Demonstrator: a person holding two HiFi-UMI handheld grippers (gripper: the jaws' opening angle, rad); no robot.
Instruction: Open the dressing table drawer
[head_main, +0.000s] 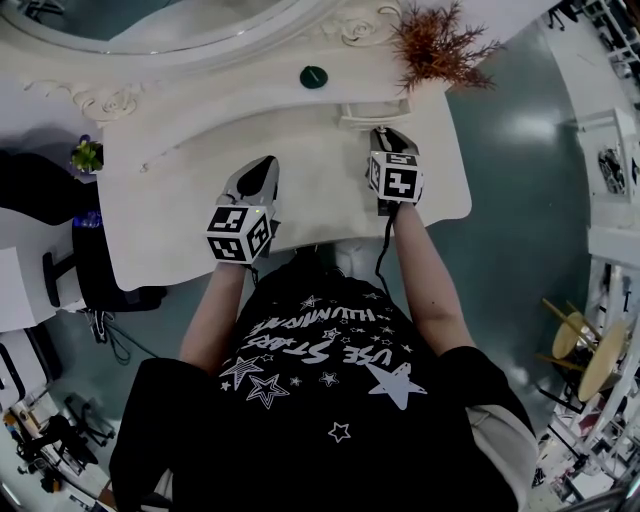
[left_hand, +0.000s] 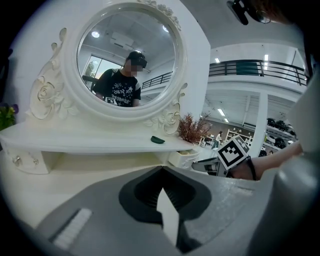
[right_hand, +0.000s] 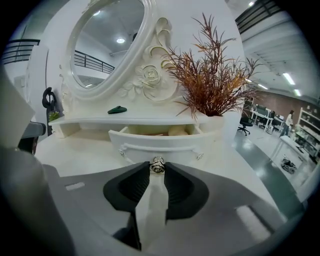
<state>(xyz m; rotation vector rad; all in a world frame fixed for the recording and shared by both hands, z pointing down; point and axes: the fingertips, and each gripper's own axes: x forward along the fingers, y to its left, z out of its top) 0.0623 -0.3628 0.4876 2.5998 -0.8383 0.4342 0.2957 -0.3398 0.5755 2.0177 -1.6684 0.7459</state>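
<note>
The white dressing table (head_main: 180, 215) has a small right-hand drawer (head_main: 362, 112) standing partly pulled out. In the right gripper view the drawer (right_hand: 160, 141) shows its open top with pale items inside. My right gripper (right_hand: 158, 167) is shut on the drawer's small metal knob (right_hand: 158, 164), which is pinched between the dark pads. In the head view the right gripper (head_main: 385, 135) reaches to the drawer front. My left gripper (head_main: 262, 170) hovers over the tabletop left of it, shut with nothing held (left_hand: 161, 172). The left gripper view also catches the drawer (left_hand: 182, 157).
A dried reddish plant (head_main: 435, 45) in a white pot stands above the drawer at the right. A small green object (head_main: 314, 76) lies on the shelf under the oval mirror (left_hand: 127, 55). Small drawers (left_hand: 22, 160) sit at the shelf's left end. A black chair (head_main: 100, 270) stands left of the table.
</note>
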